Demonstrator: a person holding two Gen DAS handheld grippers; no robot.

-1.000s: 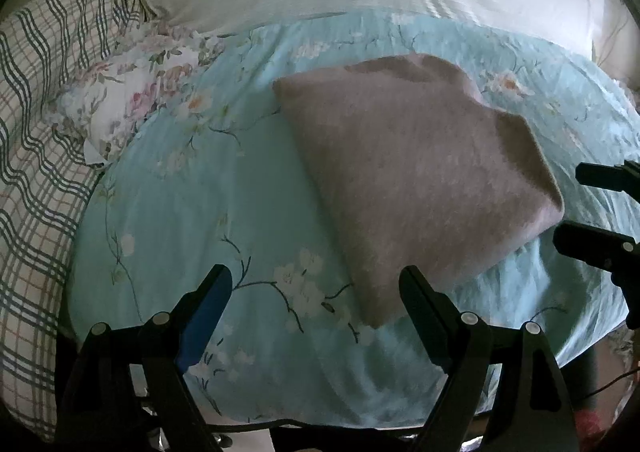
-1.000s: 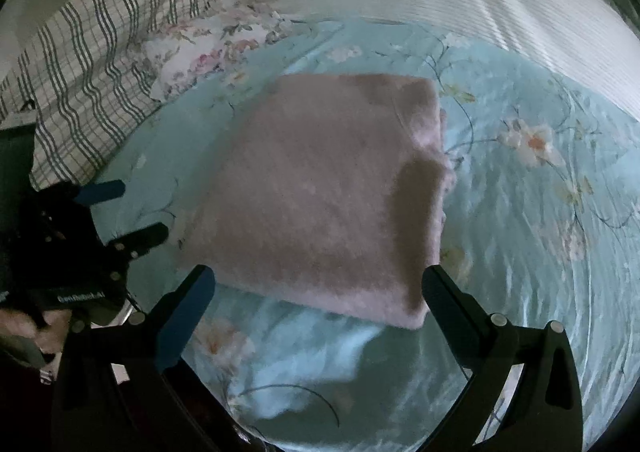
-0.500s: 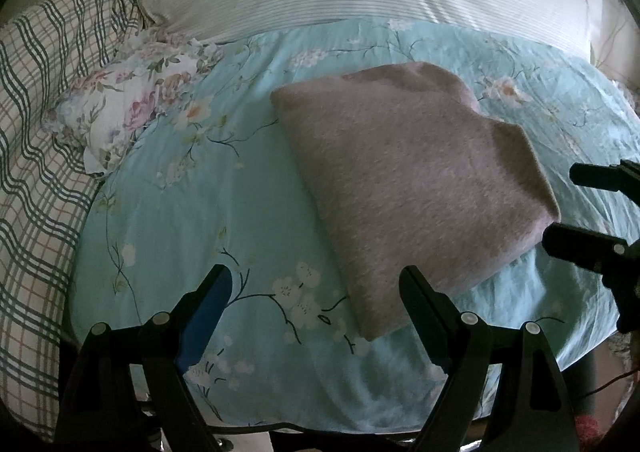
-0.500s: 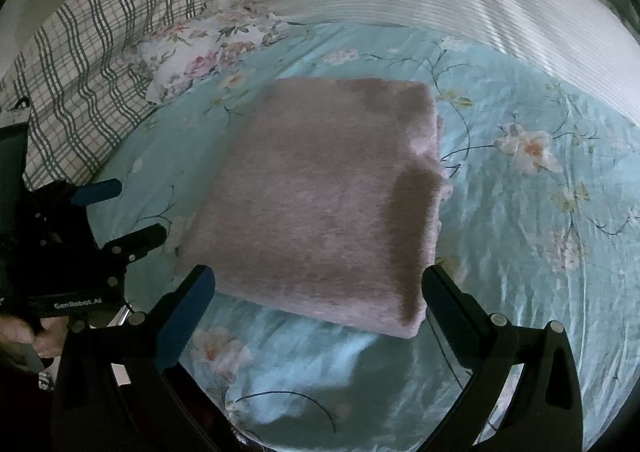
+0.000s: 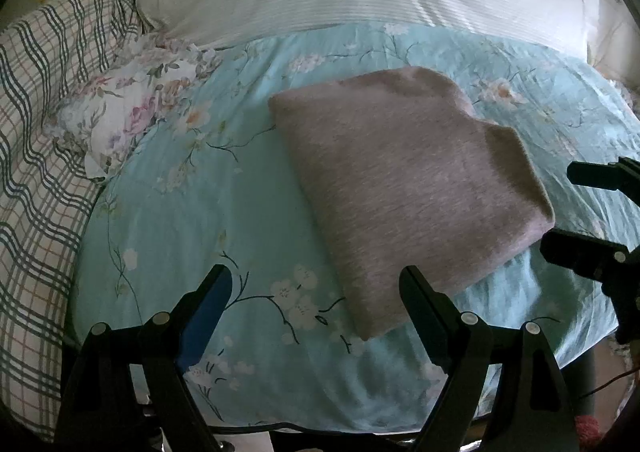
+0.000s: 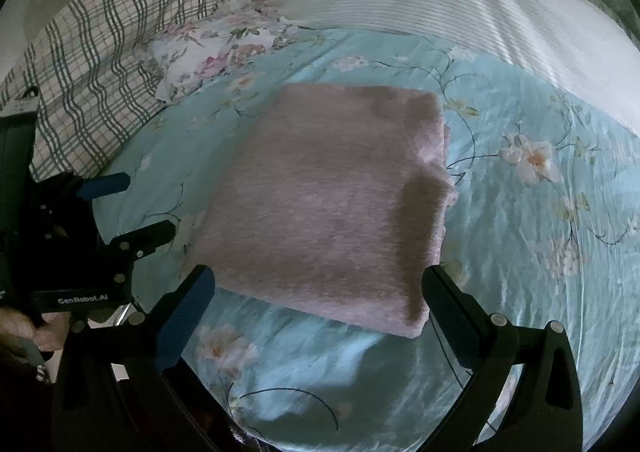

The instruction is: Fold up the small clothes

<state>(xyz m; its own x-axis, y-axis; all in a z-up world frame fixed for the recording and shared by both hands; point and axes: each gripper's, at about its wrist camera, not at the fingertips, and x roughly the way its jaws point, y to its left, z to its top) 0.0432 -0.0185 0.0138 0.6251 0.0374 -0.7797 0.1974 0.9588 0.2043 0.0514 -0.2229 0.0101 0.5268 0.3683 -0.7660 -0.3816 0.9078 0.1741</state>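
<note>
Left gripper (image 5: pixel 316 284): jaws wide, empty, above the near bed edge.
Right gripper (image 6: pixel 320 284): jaws wide, empty.
Pink garment (image 6: pixel 332 204): lies folded, compact rectangle, on floral bedspread (image 6: pixel 520 252).
Progress: folding appears complete; at most tidying remains.

Both grippers point steeply down with jaws spread wide and nothing between the pads. The left gripper (image 5: pixel 316 292) hangs at the near left, the right gripper (image 6: pixel 320 292) just to its right. A hand (image 6: pixel 24 332) grips the left gripper's handle.
</note>
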